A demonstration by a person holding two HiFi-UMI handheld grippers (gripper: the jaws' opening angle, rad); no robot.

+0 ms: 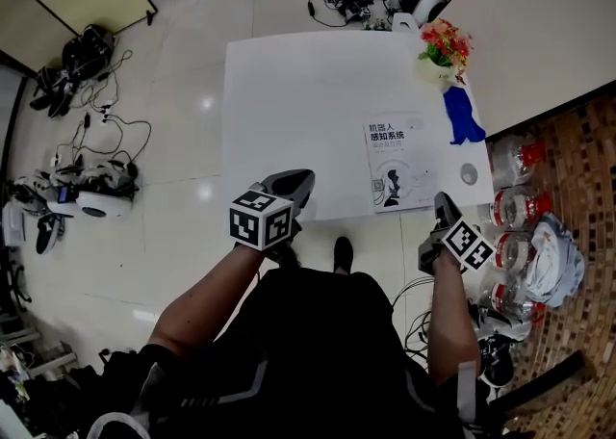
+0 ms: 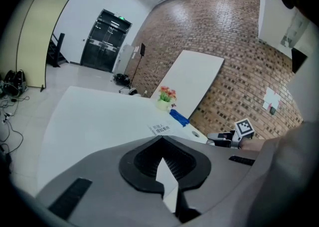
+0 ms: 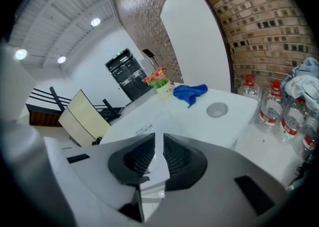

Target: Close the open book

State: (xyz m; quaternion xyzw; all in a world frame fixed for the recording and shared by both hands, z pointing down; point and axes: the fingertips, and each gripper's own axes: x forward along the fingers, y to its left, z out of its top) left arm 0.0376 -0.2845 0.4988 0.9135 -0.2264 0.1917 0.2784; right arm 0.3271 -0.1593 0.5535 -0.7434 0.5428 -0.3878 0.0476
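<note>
Book seen closed on the white table, both grippers held at the near edge.

The book (image 1: pixel 397 166) was laid flat, cover up, at the near right part of the table (image 1: pixel 289 90), just ahead of the right gripper (image 1: pixel 445 204), whose jaws were parted by a narrow gap with nothing caught between them. The left gripper (image 1: pixel 294 182) was held over the near edge, well to the book's left, its jaw tips pressed together and empty. Behind the book, a pot of flowers (image 1: pixel 444 44) and a blue cloth (image 1: pixel 463 117) were set at the right side; water bottles (image 1: pixel 515 201) were stood on the floor beside the table.
</note>
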